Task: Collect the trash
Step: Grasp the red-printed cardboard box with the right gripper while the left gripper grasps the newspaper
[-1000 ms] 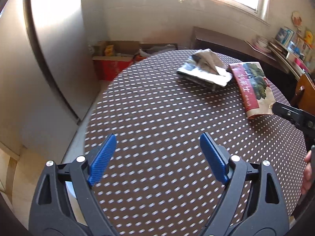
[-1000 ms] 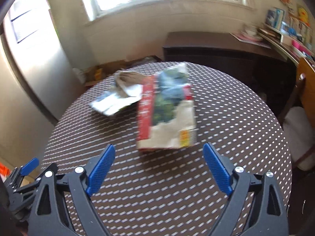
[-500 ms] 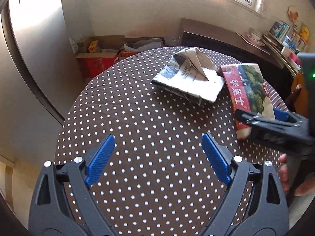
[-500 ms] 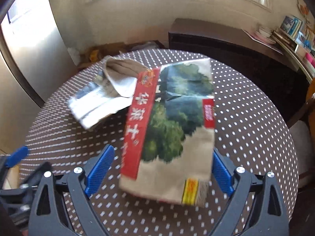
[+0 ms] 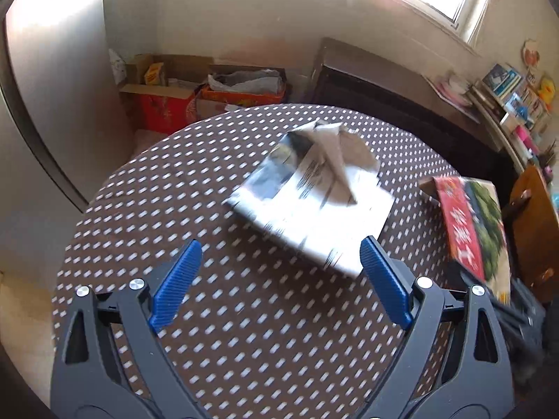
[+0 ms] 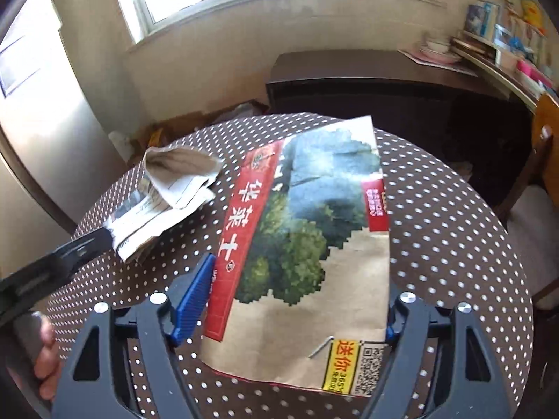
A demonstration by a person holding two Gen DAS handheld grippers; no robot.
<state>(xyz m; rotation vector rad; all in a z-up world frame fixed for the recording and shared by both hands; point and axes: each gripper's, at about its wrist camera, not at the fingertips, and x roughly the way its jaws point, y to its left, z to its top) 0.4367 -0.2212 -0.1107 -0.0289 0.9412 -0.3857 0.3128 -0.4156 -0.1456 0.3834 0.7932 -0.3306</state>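
A flat paper bag with a red strip and a tree picture lies on the round polka-dot table. My right gripper is open, its jaws on either side of the bag's near end. The bag also shows in the left wrist view at the right. A folded, crumpled newspaper lies to its left; it also shows in the right wrist view. My left gripper is open, just short of the newspaper's near edge, its right fingertip beside the paper's near corner.
Cardboard boxes stand on the floor beyond the table's far left. A dark cabinet stands under the window. A cluttered shelf runs along the right wall. A wooden chair stands at the table's right edge.
Both grippers have moved forward. The left has closed in on the newspaper. The right's open jaws have moved further along the bag's sides.
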